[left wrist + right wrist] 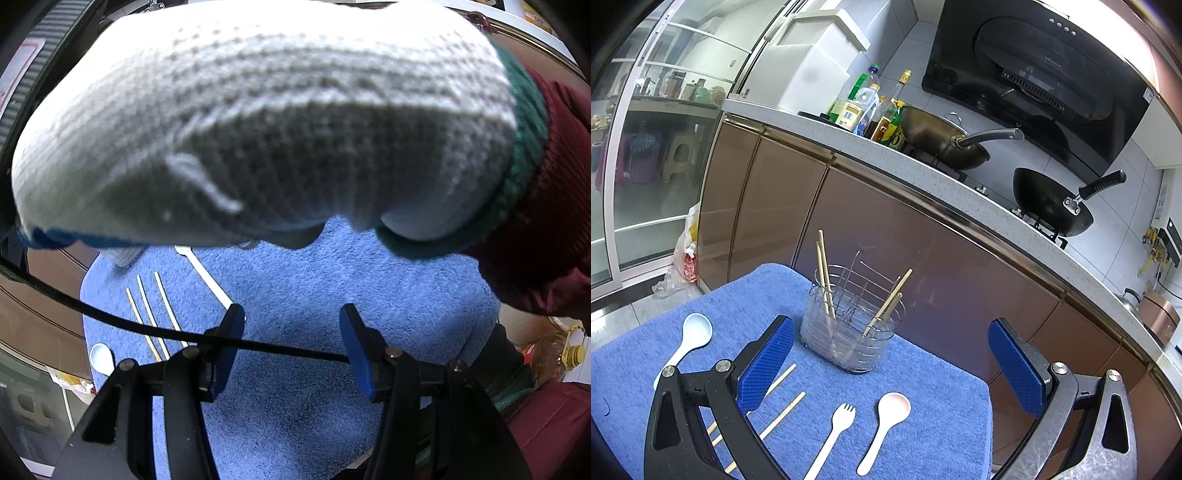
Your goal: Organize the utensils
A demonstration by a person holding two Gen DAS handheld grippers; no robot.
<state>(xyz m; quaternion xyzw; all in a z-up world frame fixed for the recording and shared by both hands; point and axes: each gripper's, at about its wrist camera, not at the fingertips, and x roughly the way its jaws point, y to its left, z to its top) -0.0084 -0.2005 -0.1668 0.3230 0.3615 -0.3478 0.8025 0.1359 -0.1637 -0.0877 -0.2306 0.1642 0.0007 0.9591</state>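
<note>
Right hand-held gripper: pads stood wide apart, empty, aimed over the loose utensils, likely choosing one.
Left hand-held gripper: apart, empty, waiting low over the towel.
Holder: upright, already keeping four chopsticks.
Loose pieces: fork, pink spoon, pale spoon, chopsticks flat for picking.
</note>
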